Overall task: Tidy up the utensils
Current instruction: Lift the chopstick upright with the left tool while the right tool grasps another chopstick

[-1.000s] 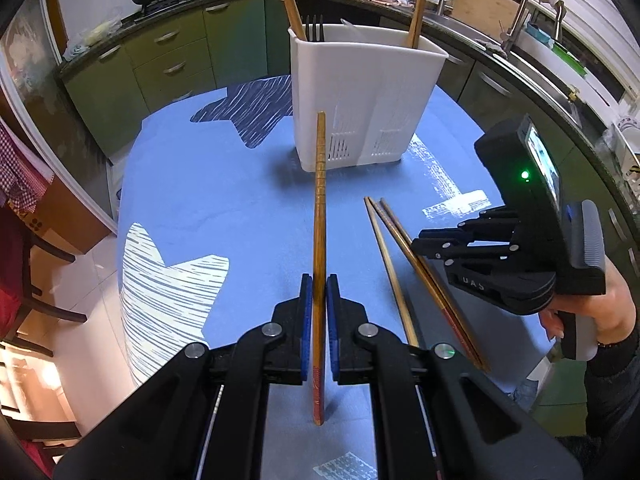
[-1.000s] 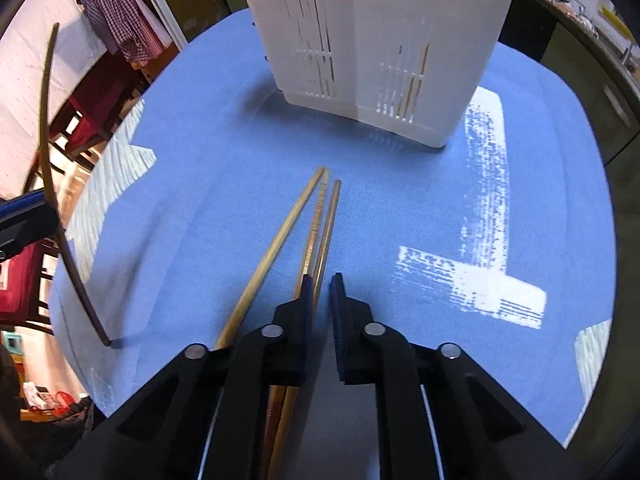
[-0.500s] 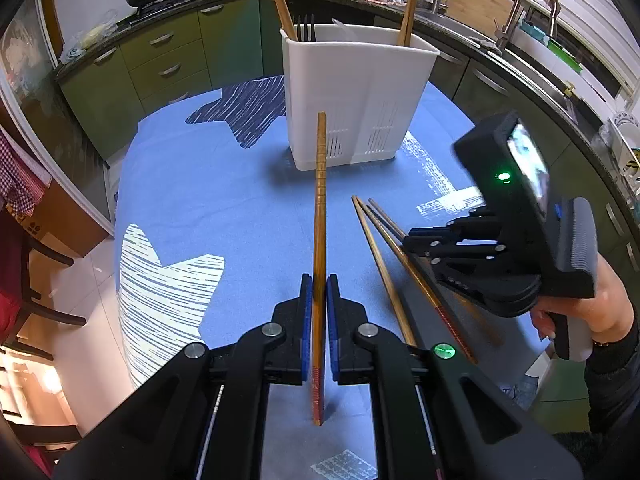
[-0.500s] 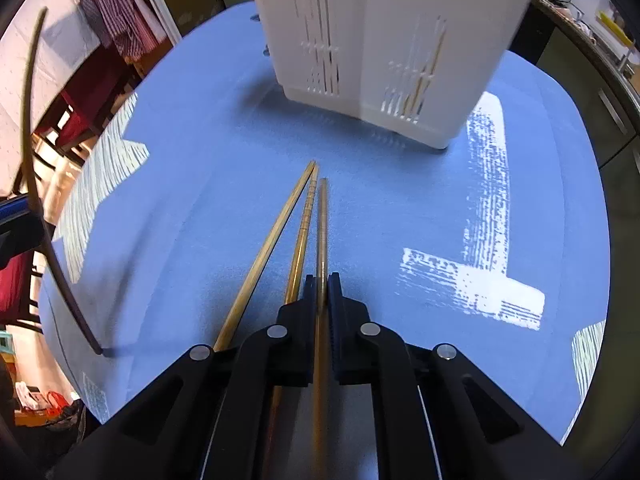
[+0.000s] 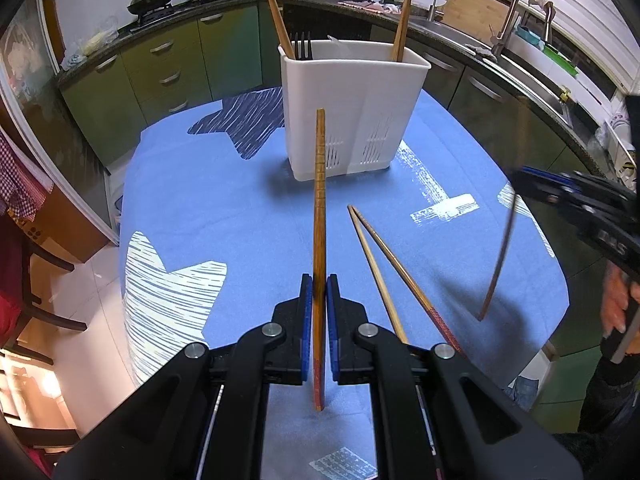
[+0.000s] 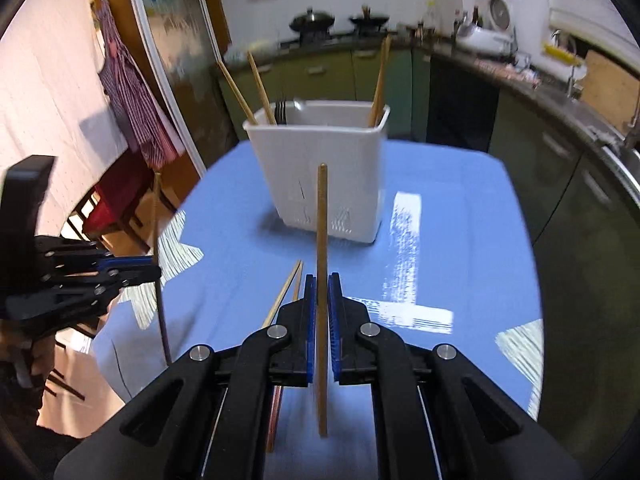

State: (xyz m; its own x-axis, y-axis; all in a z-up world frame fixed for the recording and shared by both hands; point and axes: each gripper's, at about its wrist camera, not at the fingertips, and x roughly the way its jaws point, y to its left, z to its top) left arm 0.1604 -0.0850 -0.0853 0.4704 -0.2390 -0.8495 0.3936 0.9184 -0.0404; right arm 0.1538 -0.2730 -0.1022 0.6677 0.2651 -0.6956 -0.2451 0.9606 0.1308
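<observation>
Two chopsticks being held | right hand-held gripper (image 6: 319, 312) clamping pale wooden chopstick (image 6: 322, 240), long axis aiming at white slotted plastic utensil caddy (image 6: 320, 160) straight ahead | left hand-held gripper (image 5: 316, 312) pinching dark brown chopstick (image 5: 320, 208), caddy likewise ahead on blue-clothed counter (image 5: 220, 208)

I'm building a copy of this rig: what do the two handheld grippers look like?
Both the left gripper and right gripper are matte black, angular linkages with silver pivot pins and blue pads. The right one bears raised lettering; a dark sleeve shows below it.
</observation>
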